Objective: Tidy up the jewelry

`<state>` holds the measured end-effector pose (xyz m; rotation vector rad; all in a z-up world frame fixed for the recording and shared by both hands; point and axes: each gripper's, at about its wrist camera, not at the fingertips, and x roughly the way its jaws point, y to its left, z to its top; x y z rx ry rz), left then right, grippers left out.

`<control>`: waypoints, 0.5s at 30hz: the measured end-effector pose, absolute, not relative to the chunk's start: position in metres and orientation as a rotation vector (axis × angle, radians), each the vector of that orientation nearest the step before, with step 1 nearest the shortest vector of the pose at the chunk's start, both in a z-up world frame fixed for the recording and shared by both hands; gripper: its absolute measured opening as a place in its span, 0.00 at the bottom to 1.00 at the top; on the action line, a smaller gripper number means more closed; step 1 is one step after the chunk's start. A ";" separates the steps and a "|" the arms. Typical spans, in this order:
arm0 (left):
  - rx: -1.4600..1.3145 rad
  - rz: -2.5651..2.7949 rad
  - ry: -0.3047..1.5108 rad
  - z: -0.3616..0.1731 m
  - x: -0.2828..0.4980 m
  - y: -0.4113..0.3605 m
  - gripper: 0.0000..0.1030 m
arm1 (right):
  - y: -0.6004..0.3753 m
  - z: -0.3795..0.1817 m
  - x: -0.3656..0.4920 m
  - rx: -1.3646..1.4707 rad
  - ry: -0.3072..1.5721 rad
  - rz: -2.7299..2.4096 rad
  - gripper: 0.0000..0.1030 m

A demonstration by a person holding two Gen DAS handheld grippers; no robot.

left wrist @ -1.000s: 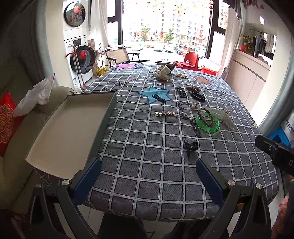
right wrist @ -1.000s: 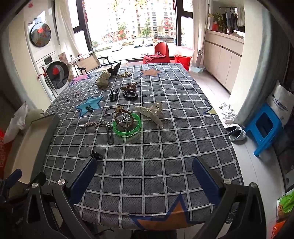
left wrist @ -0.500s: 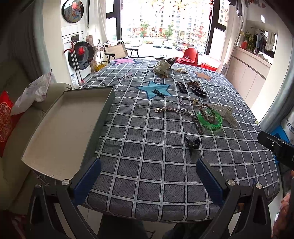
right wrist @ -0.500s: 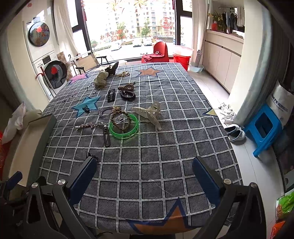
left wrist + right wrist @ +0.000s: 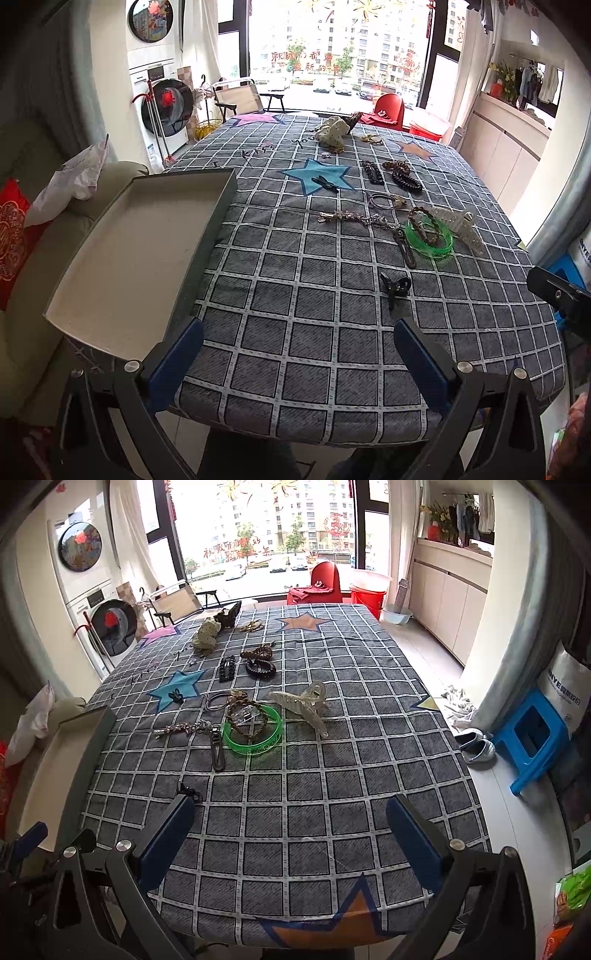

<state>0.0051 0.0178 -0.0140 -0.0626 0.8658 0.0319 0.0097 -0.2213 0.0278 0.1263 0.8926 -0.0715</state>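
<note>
Table (image 5: 295, 332) nearer, both grippers advanced, still spread, empty

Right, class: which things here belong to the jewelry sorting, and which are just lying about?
Job: tray, green bangle, clear claw clip, black claw clip, black coil tie.

Lying about: blue stool, shoes, red chair, washing machine.

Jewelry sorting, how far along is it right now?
Nothing looks done: the tray holds nothing. Nothing is in hand: the left tool and right tool are open above the cloth. Everything is left, including the green bangle, clear claw clip and black clip.
</note>
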 end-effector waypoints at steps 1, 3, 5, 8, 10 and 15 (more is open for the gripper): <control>-0.063 0.033 0.867 -0.014 0.005 0.018 1.00 | -0.221 0.028 0.009 0.127 0.892 -0.072 1.00; -0.065 0.034 0.866 -0.014 0.004 0.019 1.00 | -0.221 0.028 0.008 0.126 0.891 -0.070 1.00; -0.065 0.036 0.867 -0.013 0.003 0.019 1.00 | -0.222 0.028 0.009 0.127 0.892 -0.070 1.00; -0.070 0.039 0.868 -0.013 0.003 0.020 1.00 | -0.222 0.030 0.007 0.127 0.889 -0.070 1.00; -0.071 0.042 0.870 -0.013 0.004 0.020 1.00 | -0.222 0.031 0.007 0.127 0.887 -0.070 1.00; -0.071 0.041 0.877 -0.014 0.005 0.021 1.00 | -0.222 0.031 0.007 0.127 0.889 -0.071 1.00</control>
